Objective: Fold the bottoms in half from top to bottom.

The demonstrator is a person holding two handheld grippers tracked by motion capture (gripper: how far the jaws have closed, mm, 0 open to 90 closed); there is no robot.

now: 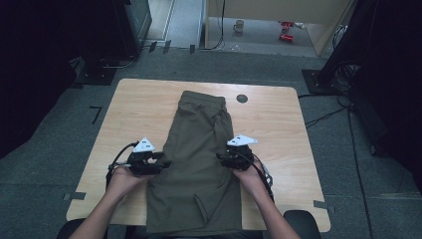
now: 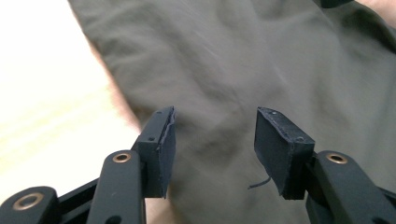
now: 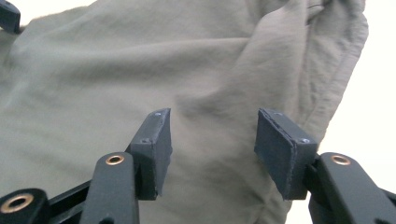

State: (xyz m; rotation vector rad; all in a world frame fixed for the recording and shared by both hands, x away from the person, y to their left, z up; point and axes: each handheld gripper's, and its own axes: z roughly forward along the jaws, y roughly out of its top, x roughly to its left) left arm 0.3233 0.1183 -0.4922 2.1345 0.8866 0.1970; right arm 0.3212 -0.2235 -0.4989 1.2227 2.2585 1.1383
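Olive shorts (image 1: 199, 164) lie lengthwise down the middle of the wooden counter (image 1: 278, 129). Left gripper (image 1: 165, 163) and right gripper (image 1: 219, 157) flank them, fingers (image 2: 161, 144) parted over cloth, gripping nothing. Far off, a round hole (image 1: 242, 98).

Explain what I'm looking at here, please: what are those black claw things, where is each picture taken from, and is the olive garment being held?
A person sits at a wooden table, holding a two-jaw tool in each hand. The high view looks down from above: the left gripper and the right gripper sit at either edge of the olive shorts, which lie folded lengthwise on the table. The other two pictures come from cameras riding on each gripper, looking along its black jaws. In both, the jaws stand apart over the cloth, gripping nothing.
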